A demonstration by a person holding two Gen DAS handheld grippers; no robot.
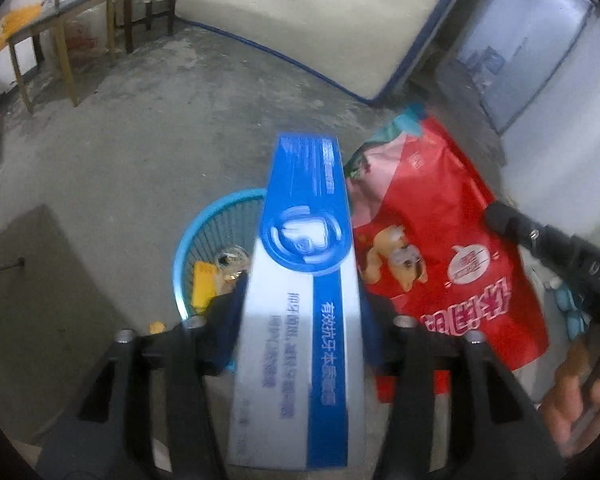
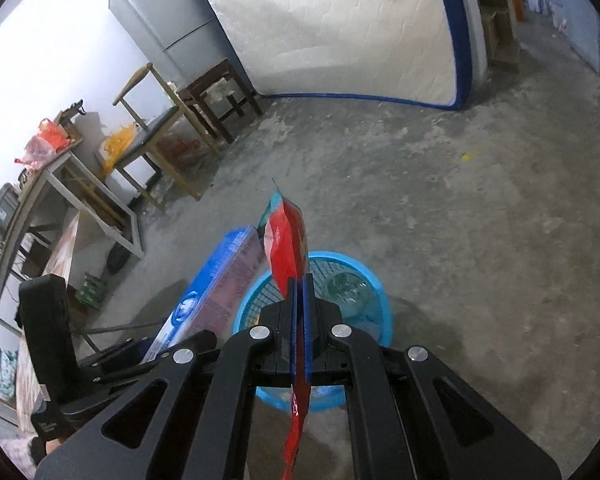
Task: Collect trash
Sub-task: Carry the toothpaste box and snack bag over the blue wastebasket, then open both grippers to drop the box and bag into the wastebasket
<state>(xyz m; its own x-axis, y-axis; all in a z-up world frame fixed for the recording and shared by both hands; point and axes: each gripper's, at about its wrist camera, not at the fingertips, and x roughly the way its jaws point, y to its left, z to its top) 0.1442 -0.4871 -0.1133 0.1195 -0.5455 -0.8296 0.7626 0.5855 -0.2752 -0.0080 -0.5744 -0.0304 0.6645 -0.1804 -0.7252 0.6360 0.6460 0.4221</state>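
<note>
Bare concrete floor [image 2: 440, 200]; mattress [image 2: 340, 28] against wall.

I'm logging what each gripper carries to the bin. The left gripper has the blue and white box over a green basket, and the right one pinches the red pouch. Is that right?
Not quite: the basket is blue, not green, as the right wrist view shows. The rest stands: the blue and white box sits between the left gripper fingers, and the right gripper pinches the red pouch.

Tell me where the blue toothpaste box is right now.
In the left wrist view the toothpaste box sits between the left gripper fingers, above the blue basket, beside the red bag.
</note>
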